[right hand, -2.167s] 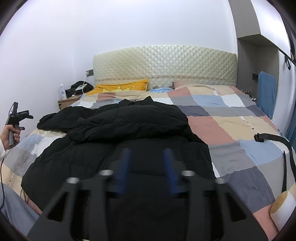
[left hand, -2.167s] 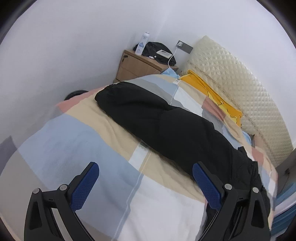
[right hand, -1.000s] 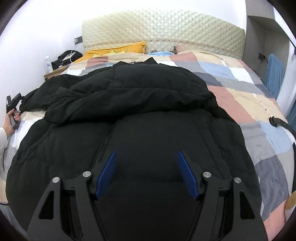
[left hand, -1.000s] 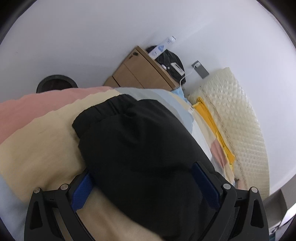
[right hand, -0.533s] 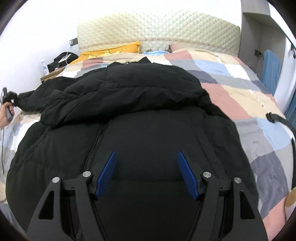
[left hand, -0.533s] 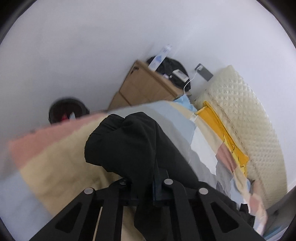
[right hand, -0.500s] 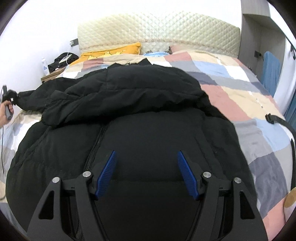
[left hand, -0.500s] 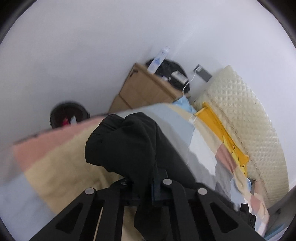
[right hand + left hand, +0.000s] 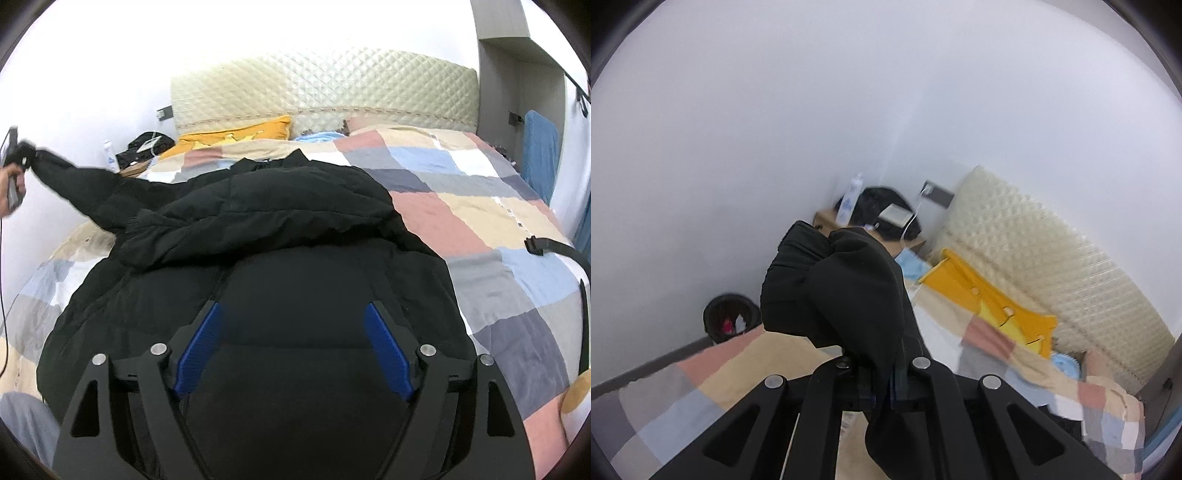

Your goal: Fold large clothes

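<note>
One black puffy jacket [image 9: 258, 229] lies on the checked quilt [image 9: 480, 221], no readable label. The left gripper [image 9: 882, 384] is clamped on its sleeve [image 9: 834, 288], lifted above the bed. The right gripper [image 9: 291, 350] is opening over the jacket, pads not pressing. Nearby stand a quilted headboard [image 9: 325, 88] and a yellow pillow [image 9: 993, 299].

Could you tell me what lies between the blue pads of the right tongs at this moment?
In the right wrist view, the opening right tongs hover over the black jacket; only its fabric shows between the pads, untouched.

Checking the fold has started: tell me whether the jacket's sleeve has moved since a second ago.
Yes. The black sleeve, clamped in the left hand-held gripper, has risen off the patchwork quilt, up toward the nightstand.
</note>
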`<state>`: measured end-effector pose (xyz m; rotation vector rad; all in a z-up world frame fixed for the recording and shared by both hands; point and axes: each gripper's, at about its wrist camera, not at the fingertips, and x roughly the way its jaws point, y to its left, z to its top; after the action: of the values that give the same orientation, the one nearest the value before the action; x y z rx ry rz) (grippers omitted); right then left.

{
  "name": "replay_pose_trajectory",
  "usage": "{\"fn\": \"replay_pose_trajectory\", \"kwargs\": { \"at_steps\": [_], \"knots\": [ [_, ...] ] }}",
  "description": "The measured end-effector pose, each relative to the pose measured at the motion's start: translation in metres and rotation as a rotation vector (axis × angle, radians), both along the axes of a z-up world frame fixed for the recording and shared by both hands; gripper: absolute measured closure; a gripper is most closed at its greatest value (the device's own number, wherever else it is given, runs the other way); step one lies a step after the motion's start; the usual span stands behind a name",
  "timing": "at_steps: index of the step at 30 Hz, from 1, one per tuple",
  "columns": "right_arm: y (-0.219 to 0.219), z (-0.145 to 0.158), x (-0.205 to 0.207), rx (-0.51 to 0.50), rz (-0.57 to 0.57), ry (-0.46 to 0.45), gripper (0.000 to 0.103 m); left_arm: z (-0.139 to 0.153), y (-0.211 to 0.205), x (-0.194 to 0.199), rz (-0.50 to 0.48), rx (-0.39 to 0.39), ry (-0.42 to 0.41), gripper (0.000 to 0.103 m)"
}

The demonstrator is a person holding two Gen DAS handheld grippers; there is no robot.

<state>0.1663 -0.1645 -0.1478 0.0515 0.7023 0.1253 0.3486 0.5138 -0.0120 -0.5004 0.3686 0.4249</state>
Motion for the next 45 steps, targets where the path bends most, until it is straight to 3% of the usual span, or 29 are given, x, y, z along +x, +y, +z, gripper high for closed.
{"fn": "replay_pose_trajectory", "kwargs": {
  "at_steps": [5, 12, 16, 17, 22, 33, 39, 43, 45],
  "knots": [
    [-0.005, 0.006, -0.011, 0.016, 0.035, -0.029, 0.017, 0.061, -0.060, -0.014, -0.040, 0.069, -0.029, 0.100],
    [-0.017, 0.022, -0.019, 0.051, 0.072, -0.073, 0.016, 0.125, -0.144, -0.034, -0.109, 0.151, -0.045, 0.100],
    [-0.028, 0.029, -0.026, 0.064, 0.072, -0.102, 0.011, 0.153, -0.200, -0.040, -0.168, 0.207, -0.065, 0.100],
    [-0.032, 0.032, -0.029, 0.063, 0.062, -0.115, 0.002, 0.158, -0.215, -0.041, -0.185, 0.225, -0.068, 0.100],
    [-0.051, 0.042, -0.039, 0.119, 0.046, -0.163, 0.000, 0.174, -0.301, -0.046, -0.282, 0.322, -0.075, 0.100],
    [-0.098, 0.047, -0.041, 0.220, -0.016, -0.180, 0.000, 0.147, -0.458, -0.040, -0.526, 0.331, -0.088, 0.100],
    [-0.118, 0.053, -0.037, 0.234, -0.068, -0.187, 0.000, 0.125, -0.538, -0.038, -0.633, 0.422, -0.109, 0.100],
    [-0.132, 0.056, -0.048, 0.210, -0.103, -0.217, 0.000, 0.090, -0.572, -0.017, -0.701, 0.346, -0.089, 0.100],
    [-0.135, 0.054, -0.050, 0.200, -0.113, -0.214, 0.000, 0.071, -0.592, -0.013, -0.729, 0.363, -0.077, 0.100]
  ]
}}
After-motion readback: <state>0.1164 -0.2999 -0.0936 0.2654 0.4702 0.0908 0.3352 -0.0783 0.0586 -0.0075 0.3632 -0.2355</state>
